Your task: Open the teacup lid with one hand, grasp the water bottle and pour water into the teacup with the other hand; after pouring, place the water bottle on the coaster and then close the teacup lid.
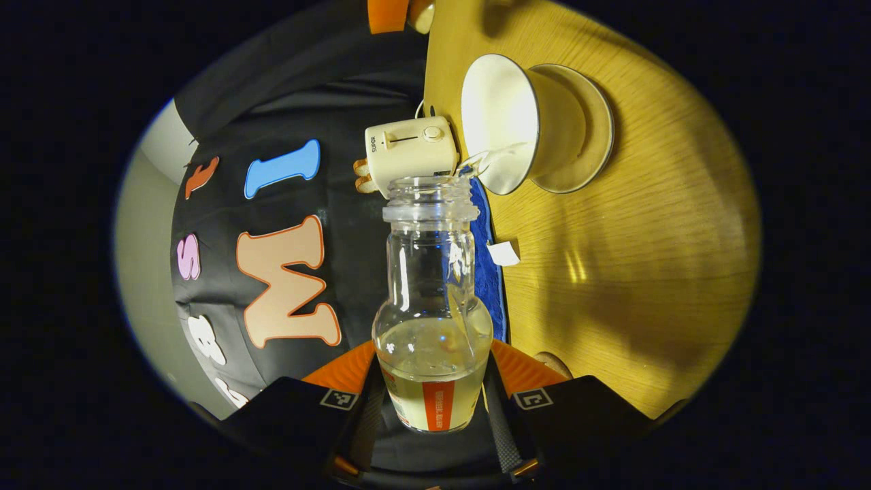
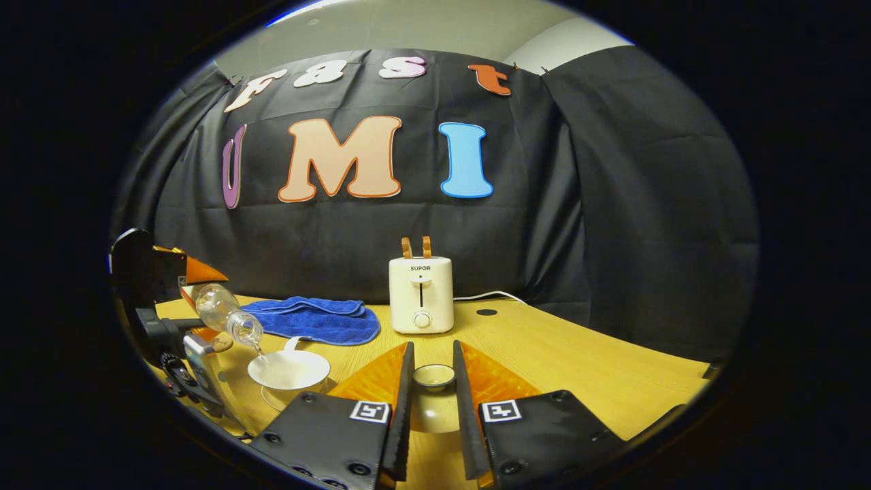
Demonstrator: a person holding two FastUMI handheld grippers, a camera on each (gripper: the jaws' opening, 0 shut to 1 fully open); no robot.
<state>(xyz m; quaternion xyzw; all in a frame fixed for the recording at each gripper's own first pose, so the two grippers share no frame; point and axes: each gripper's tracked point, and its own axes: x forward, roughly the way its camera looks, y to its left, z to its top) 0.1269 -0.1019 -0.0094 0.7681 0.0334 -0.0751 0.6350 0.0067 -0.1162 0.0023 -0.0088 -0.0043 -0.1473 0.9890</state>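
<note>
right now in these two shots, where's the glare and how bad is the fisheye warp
Left gripper view: bright glints on the glass water bottle and a pale sheen on the table beside it; the scene is rolled sideways, so the teacup looks tipped. Right gripper view: even light, sharp toaster, but the table's far edge bows and the dim rim darkens the left gripper.

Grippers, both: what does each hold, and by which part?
The left gripper clamps the water bottle at its lower body. The right gripper holds the teacup lid by its knob, fingers on either side.
</note>
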